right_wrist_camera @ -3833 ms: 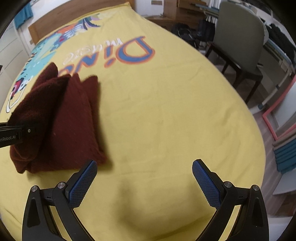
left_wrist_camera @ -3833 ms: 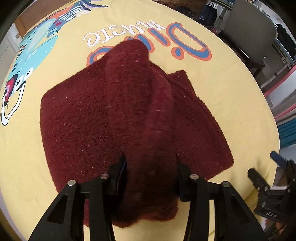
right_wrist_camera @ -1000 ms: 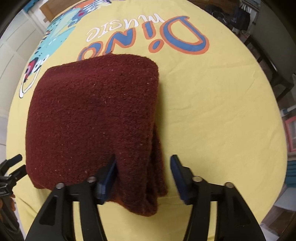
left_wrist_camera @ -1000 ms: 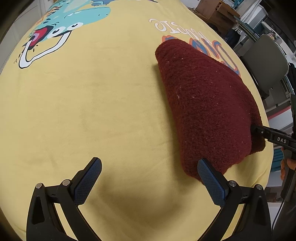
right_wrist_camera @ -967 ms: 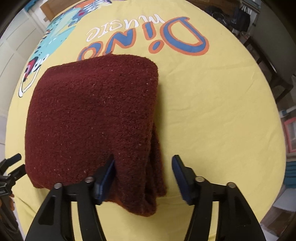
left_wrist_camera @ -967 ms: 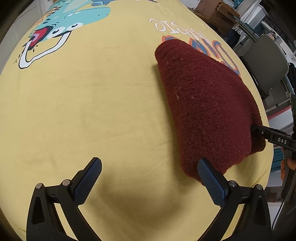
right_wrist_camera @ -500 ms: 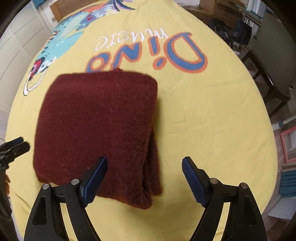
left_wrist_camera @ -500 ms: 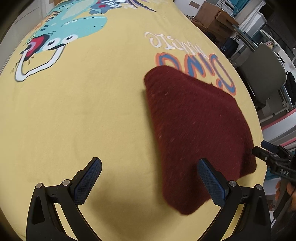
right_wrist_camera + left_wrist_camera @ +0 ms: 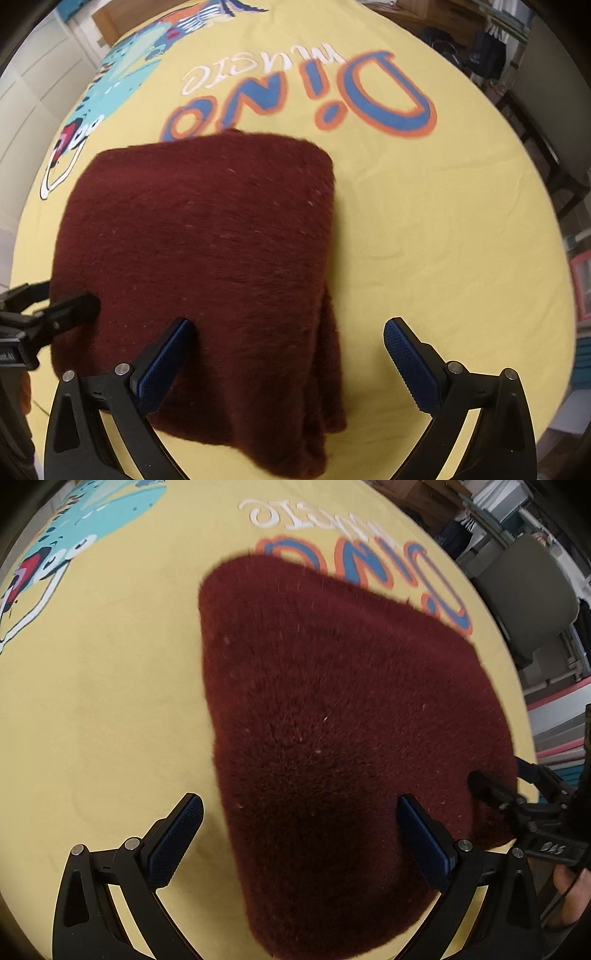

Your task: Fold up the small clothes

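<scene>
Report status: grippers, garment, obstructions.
Left gripper open, empty. Right gripper open, jaws just opened off the garment. Maroon garment folded on yellow bedspread. Nothing obstructing.

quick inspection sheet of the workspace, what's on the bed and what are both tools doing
surface: yellow bedsheet with a "Dino music" print and a cartoon dinosaur; light creases on its right part.
job's things: dark red fleece garment, folded into a thick block, lying flat, layered edges on its right side.
clutter: nothing seen on the sheet.
grippers: left tool open, straddling the garment's near edge, pads clear. Right tool open; its jaws have just been opening, the garment's near right edge lies between them, unpressed.
cables: nothing seen.
surroundings: grey-green chair and dark bags beside the bed; white cupboard doors on the left.
</scene>
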The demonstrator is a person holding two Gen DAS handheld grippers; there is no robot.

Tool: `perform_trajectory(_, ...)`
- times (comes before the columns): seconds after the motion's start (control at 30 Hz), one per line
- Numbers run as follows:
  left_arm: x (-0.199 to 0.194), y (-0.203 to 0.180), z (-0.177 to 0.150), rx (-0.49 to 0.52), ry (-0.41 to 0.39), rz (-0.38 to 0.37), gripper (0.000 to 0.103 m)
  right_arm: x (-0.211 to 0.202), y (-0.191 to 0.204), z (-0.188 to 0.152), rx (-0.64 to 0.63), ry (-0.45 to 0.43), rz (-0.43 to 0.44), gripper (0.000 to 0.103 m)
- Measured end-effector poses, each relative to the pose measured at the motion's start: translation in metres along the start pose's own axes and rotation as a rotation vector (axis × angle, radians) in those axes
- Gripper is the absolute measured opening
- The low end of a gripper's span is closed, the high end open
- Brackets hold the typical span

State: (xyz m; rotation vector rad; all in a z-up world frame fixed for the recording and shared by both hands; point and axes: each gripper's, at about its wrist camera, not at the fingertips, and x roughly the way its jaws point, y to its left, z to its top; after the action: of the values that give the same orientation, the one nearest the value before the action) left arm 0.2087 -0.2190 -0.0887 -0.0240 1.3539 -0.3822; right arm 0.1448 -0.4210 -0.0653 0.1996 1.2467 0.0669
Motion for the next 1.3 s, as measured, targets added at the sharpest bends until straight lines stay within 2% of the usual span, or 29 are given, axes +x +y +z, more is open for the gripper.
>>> perform_trajectory(0.13, 0.013, 0.002, -0.008, -0.02, 0.015, -0.001, 0.103, 0.01, -0.014, -0.008, 0.022, 0.006, 0.055, 0.102)
perform_trajectory(0.33, 0.018, -0.008, -0.013, 0.049, 0.009, 0.038, 0.102, 0.021, -0.014, -0.009, 0.021, 0.044, 0.067, 0.101)
perform_trajectory(0.37, 0.018, -0.008, -0.013, 0.05, 0.01, 0.033, 0.099, 0.021, -0.013, -0.009, 0.023, 0.051, 0.073, 0.098)
perform_trajectory(0.5, 0.019, -0.009, -0.012, 0.047, 0.007, -0.003, 0.082, 0.023, -0.01, -0.007, 0.04, 0.074, 0.144, 0.07)
perform_trajectory(0.6, 0.02, -0.014, -0.012, 0.075, 0.004, 0.015, 0.078, 0.023, -0.004, -0.006, 0.021, 0.08, 0.126, 0.068)
perform_trajectory(0.73, 0.02, -0.009, -0.012, 0.075, 0.005, -0.016, 0.07, 0.027, -0.002, -0.006, 0.037, 0.098, 0.166, 0.061)
perform_trajectory(0.9, 0.011, -0.01, -0.01, 0.109, -0.006, -0.033, 0.051, 0.024, -0.004, -0.008, 0.054, 0.104, 0.219, 0.043)
perform_trajectory(1.0, 0.001, -0.009, -0.01, 0.117, -0.019, -0.057, 0.045, 0.014, -0.001, -0.009, 0.044, 0.093, 0.224, 0.034)
perform_trajectory(1.13, -0.02, -0.001, -0.012, 0.128, -0.055, -0.094, 0.043, -0.006, 0.004, -0.007, 0.042, 0.053, 0.233, 0.029)
perform_trajectory(1.3, -0.053, 0.005, -0.012, 0.138, -0.112, -0.145, 0.041, -0.032, 0.018, -0.004, 0.003, 0.007, 0.216, 0.027)
